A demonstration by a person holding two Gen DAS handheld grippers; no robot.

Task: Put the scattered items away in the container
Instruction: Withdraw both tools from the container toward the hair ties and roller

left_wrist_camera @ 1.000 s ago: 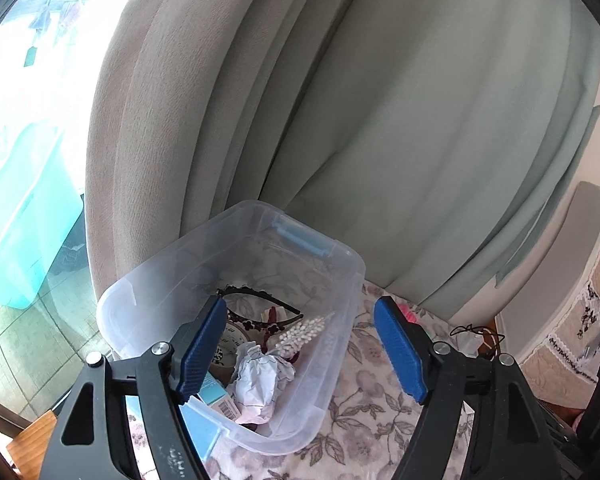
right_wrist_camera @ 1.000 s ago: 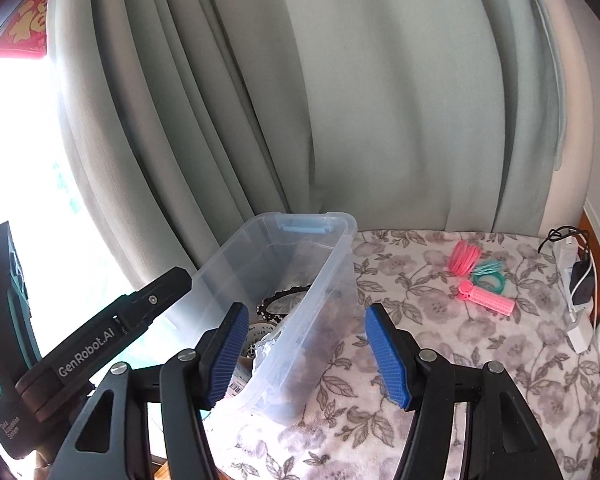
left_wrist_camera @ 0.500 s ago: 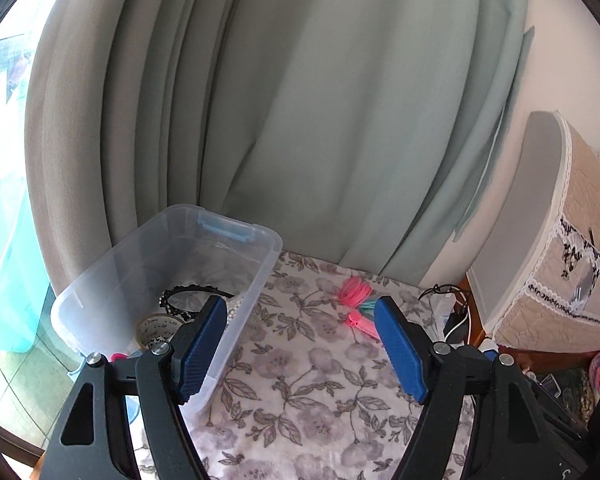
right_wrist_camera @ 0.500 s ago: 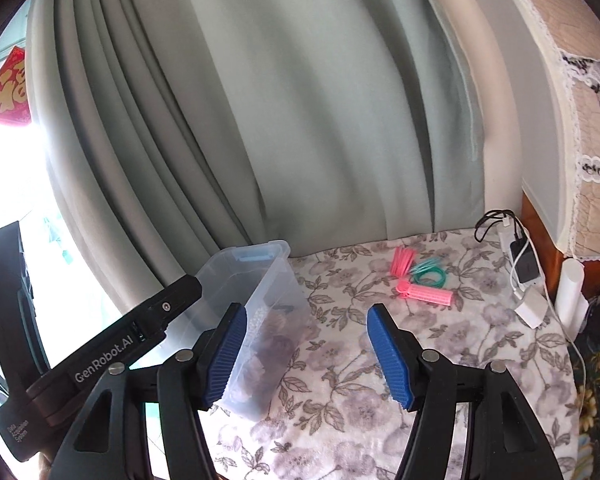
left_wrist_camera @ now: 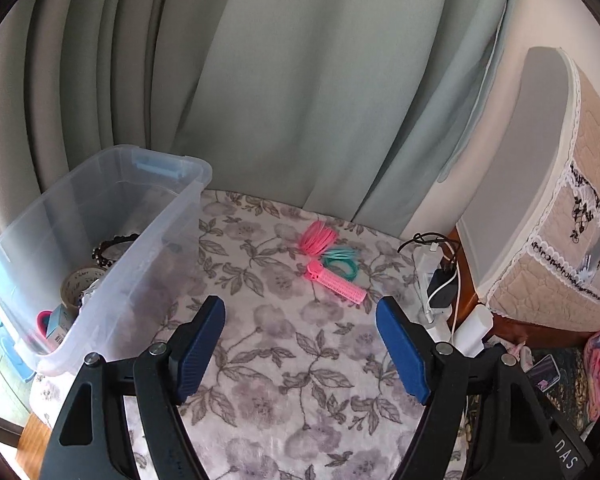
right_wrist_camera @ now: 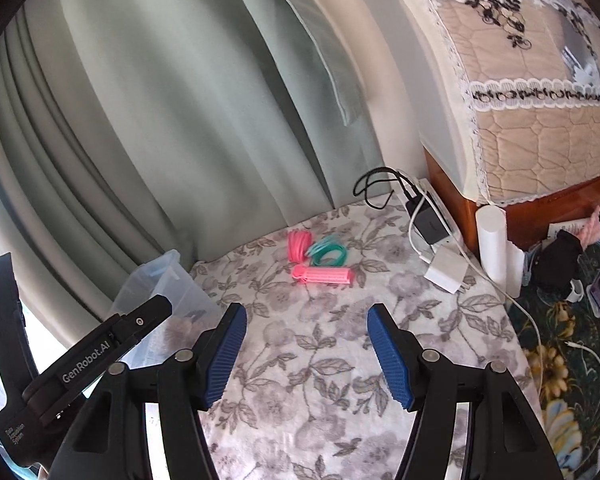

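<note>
Lying on the floral cloth [left_wrist_camera: 300, 380], one pink clip [left_wrist_camera: 336, 283], two hair-tie bundles [left_wrist_camera: 318, 236], both hand-held grippers [left_wrist_camera: 300, 340] [right_wrist_camera: 303, 354] wide, empty.

We see soft daylight entering from the left, past the grey-green pleated fabric curtain [left_wrist_camera: 300, 92]. Shadows are faint. Both fisheye views bend strongly at their dark, vignetted edges; centres look sharp.
</note>
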